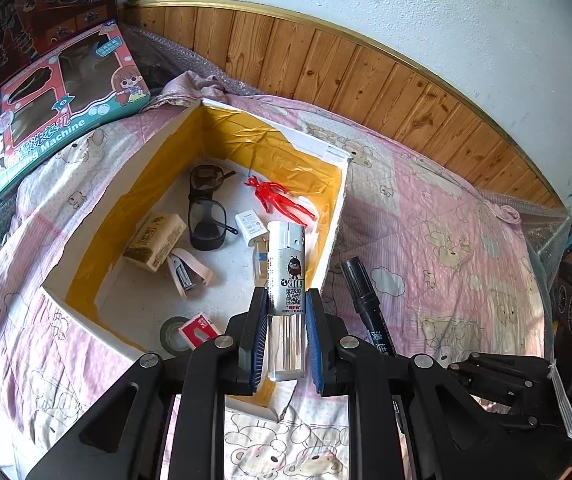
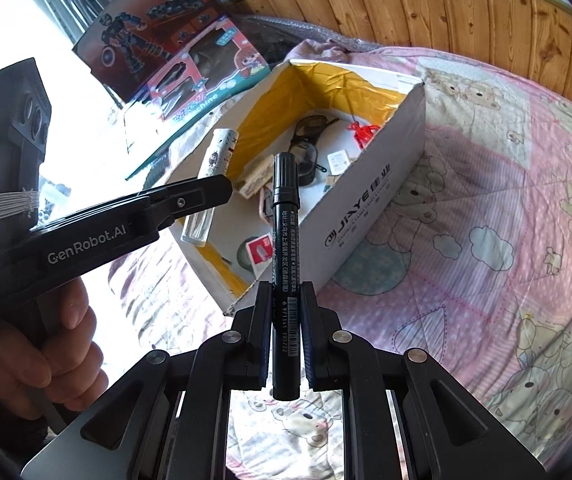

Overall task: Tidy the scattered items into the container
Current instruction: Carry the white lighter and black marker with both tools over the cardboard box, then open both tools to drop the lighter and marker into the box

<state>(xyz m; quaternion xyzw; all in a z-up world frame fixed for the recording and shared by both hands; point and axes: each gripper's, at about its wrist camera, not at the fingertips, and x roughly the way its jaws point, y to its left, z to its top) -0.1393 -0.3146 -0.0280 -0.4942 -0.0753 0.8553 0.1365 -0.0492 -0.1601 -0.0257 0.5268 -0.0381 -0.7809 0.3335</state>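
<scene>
Left wrist view puts my left gripper point(image 1: 286, 304), clamping the lighter point(image 1: 286, 276) lengthwise, over the box point(image 1: 85, 280), nearer than my right gripper point(image 2: 286, 300) pinching the marker point(image 2: 284, 216).

Yellow-lined white box point(image 1: 338, 208), red figure point(image 1: 281, 200), black marker point(image 2: 284, 216), silver lighter point(image 1: 286, 264), pink bear-print quilt point(image 1: 446, 240)
</scene>
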